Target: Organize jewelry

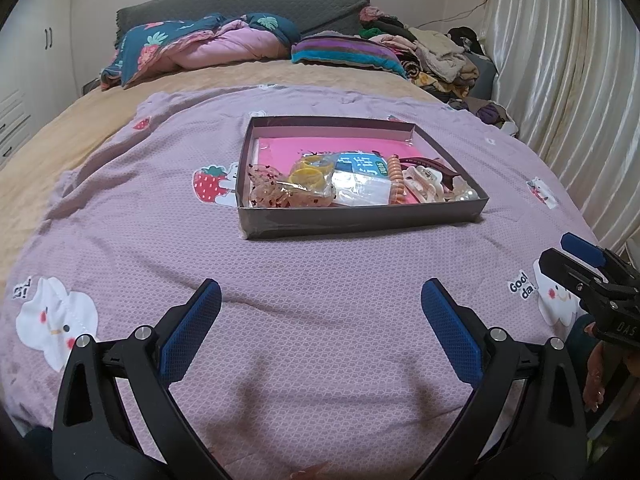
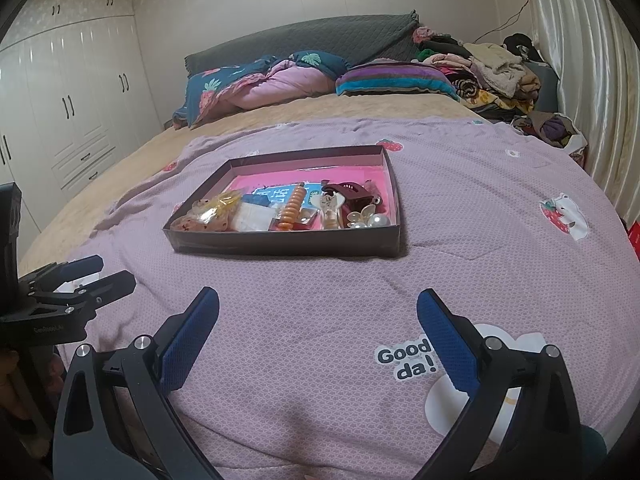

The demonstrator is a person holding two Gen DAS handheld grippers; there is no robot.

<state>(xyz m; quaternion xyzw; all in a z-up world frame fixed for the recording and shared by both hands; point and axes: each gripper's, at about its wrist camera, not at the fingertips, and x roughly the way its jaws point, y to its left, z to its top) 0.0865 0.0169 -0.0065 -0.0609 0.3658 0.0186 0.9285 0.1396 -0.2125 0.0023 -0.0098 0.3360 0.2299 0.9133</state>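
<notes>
A shallow dark box (image 1: 360,218) (image 2: 280,242) with a pink lining sits on the purple bedspread ahead of both grippers. Along its near side lie yellow rings in a clear bag (image 1: 310,176), an orange spiral hair tie (image 1: 396,180) (image 2: 294,208), a cream claw clip (image 1: 424,184), a dark red clip (image 2: 352,196) and white pearls (image 1: 466,196) (image 2: 376,221). My left gripper (image 1: 322,304) hovers open over the bedspread, well short of the box, nothing between its fingers. My right gripper (image 2: 318,310) is likewise open and empty, to the right of the left one.
The purple bedspread (image 1: 320,272) with cartoon prints covers the near half of a bed. Folded quilts and a pile of clothes (image 1: 432,56) lie by the grey headboard. A white curtain (image 1: 560,80) hangs on the right, white wardrobes (image 2: 72,112) stand on the left.
</notes>
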